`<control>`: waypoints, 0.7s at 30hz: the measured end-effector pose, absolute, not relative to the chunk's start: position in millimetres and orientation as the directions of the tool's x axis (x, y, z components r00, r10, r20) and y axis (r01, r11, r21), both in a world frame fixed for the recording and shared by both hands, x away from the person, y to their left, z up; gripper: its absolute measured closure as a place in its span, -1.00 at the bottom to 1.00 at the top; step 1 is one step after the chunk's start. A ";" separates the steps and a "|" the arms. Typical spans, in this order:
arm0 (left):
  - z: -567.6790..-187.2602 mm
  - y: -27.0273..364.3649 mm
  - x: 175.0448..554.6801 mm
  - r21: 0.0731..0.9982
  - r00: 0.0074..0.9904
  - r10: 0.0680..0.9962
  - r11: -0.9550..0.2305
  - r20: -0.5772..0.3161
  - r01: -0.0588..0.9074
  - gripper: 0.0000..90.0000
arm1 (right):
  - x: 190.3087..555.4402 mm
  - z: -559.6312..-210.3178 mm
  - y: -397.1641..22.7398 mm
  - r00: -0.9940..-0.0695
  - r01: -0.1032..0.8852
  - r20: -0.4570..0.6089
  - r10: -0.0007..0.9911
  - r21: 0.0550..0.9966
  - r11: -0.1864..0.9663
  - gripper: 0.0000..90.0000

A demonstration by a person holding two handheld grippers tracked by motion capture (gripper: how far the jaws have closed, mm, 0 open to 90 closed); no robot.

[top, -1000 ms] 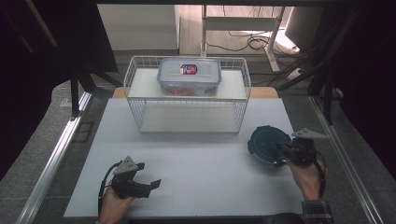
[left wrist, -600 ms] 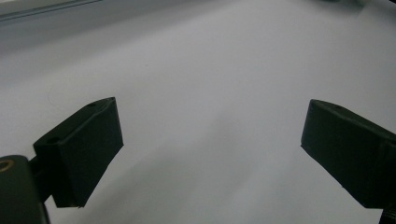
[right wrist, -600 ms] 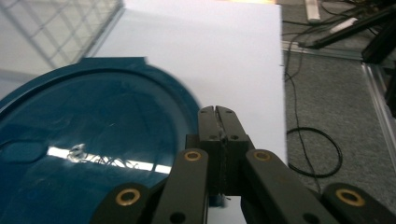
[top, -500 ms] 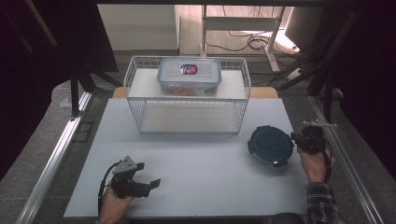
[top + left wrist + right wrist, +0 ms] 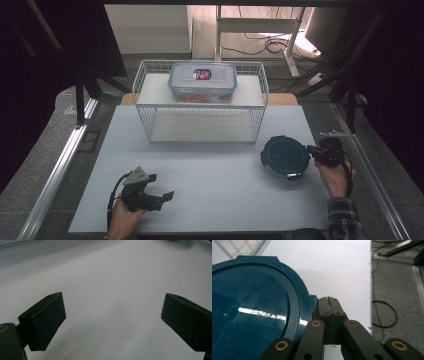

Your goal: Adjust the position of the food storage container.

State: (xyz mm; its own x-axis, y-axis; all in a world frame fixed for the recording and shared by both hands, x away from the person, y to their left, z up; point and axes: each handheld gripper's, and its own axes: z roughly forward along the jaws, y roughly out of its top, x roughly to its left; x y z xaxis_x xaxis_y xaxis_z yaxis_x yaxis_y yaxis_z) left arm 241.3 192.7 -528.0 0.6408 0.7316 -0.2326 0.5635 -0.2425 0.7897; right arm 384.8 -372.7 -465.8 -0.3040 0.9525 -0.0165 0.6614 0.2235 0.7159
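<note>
A wire basket (image 5: 200, 107) stands beyond the round dark-blue lid (image 5: 285, 156) beside the right gripper (image 5: 311, 150), fingers clenched empty; left gripper (image 5: 167, 194) fingers released.

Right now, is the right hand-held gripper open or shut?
Shut. The right hand-held gripper has its jaws pressed together beside a tab of the blue lid, nothing between them.

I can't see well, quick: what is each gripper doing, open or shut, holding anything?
Left gripper: open, holding nothing, over the white table.
Right gripper: shut, holding nothing, beside the round blue lid.
</note>
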 end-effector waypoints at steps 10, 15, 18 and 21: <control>-528.3 192.7 242.3 0.789 0.641 0.730 -0.241 -0.236 0.565 -0.89 | 376.9 -470.2 -334.1 -0.404 0.634 0.017 0.915 0.726 0.267 1.00; -528.8 192.5 242.7 0.787 0.640 0.730 -0.241 -0.239 0.568 -0.89 | 370.8 -471.4 -316.7 -0.451 0.621 0.020 0.892 0.725 0.298 1.00; -528.6 192.3 242.6 0.788 0.641 0.730 -0.241 -0.238 0.567 -0.89 | 366.3 -473.1 -305.5 -0.488 0.618 0.040 0.872 0.721 0.313 1.00; -528.7 192.4 242.6 0.787 0.640 0.730 -0.240 -0.239 0.568 -0.89 | 363.1 -476.5 -295.9 -0.519 0.624 0.062 0.852 0.709 0.328 1.00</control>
